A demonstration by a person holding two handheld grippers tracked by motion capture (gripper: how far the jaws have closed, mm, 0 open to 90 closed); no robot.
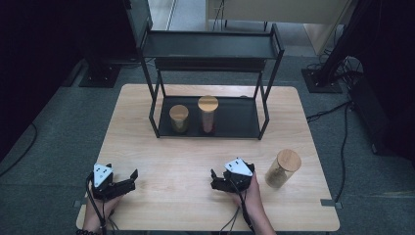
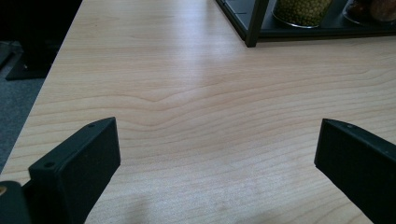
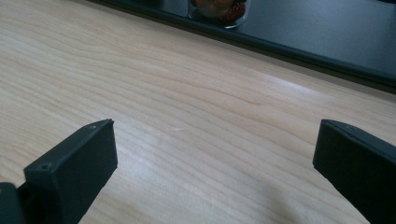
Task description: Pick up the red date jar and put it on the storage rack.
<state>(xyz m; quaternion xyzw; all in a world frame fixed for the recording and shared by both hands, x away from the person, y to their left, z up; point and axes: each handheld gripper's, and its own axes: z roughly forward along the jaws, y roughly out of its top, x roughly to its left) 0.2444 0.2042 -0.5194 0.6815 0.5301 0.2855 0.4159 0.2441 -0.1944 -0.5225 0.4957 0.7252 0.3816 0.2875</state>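
The jar [image 1: 282, 169] nearest my right tongs [image 1: 219, 177] is a clear round glass jar with a flat, light wooden lid. It has something pale brown inside. It stands upright on the desk [image 1: 195, 147], near the right edge, just beside my right hand [image 1: 252, 193] but not touching it. My right tongs rest low over the desk, spread wide, with nothing between them. My left tongs [image 1: 126, 180] sit near the front left corner, spread wide too, over bare wood. Further back stands a black metal rack [image 1: 210, 49]. On its bottom shelf a short jar [image 1: 179, 119] holds little green things, and a taller jar [image 1: 208, 114] beside it holds reddish-brown things.
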